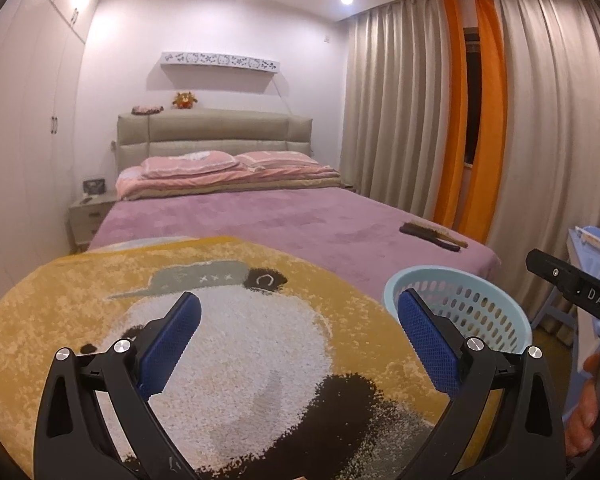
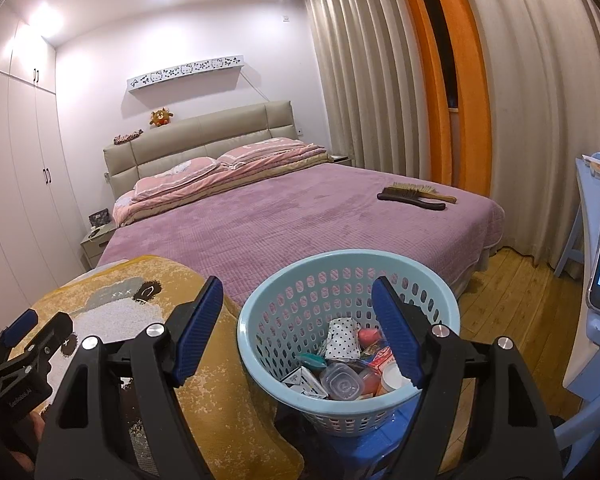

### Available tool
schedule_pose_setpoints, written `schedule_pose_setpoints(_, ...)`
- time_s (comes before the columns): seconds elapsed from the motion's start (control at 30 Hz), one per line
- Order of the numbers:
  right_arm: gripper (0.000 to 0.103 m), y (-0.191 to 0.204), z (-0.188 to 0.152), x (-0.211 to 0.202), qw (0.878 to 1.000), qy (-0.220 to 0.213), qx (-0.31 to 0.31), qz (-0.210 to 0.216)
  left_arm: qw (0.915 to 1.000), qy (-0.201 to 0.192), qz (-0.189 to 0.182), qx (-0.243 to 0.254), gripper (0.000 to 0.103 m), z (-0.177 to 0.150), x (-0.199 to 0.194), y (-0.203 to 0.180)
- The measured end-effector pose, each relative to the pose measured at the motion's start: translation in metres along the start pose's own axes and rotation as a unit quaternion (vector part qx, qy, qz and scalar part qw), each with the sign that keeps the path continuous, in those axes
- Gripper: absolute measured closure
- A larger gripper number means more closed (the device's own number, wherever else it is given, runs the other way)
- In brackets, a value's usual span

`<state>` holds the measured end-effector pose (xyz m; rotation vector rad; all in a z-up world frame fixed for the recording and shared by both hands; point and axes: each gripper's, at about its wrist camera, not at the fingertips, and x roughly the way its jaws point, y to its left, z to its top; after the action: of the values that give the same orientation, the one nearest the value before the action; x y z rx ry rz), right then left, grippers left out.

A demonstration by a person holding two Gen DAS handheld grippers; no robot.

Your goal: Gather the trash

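Nearest the cameras, the left gripper [image 1: 298, 320] and right gripper [image 2: 298, 312] are held with jaws spread wide, nothing grasped. Just beyond, the trash [image 2: 342, 368] is contained in the blue basket [image 2: 260, 304], beside the panda rug [image 1: 228, 320]. Farther back, a brush [image 2: 416, 196] is seen on the bed [image 2: 284, 224].

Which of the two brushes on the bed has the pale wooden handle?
The far brush, nearer the curtains, with tan bristles and a light wooden handle. The near brush beside it is dark all over.
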<state>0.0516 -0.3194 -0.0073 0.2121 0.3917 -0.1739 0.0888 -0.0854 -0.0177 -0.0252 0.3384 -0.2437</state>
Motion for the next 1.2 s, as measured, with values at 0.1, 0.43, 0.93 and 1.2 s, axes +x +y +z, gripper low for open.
schedule_pose_setpoints(0.1, 0.03, 0.0002, -0.0004, 0.0005, 1.0, 0.001, -0.001, 0.0, 1.0, -0.001, 0.002, 0.007, 0.007, 0.0001, -0.0004, -0.0019)
schedule_pose_setpoints(0.43, 0.03, -0.0007, -0.0008, 0.0017, 1.0, 0.002, -0.001, 0.0, 1.0, 0.0, 0.002, 0.008, 0.007, 0.0009, -0.0003, -0.0028)
schedule_pose_setpoints(0.93, 0.03, -0.0002, -0.0047, 0.004, 1.0, 0.0, -0.013, -0.017, 0.9999, -0.005, -0.006, 0.013, 0.007, 0.0, -0.0029, -0.005)
schedule_pose_setpoints(1.2, 0.03, 0.0008, -0.0054, 0.0058, 1.0, 0.002, -0.014, -0.017, 0.9999, -0.007, -0.006, 0.011, 0.007, 0.0004, -0.0042, -0.0033)
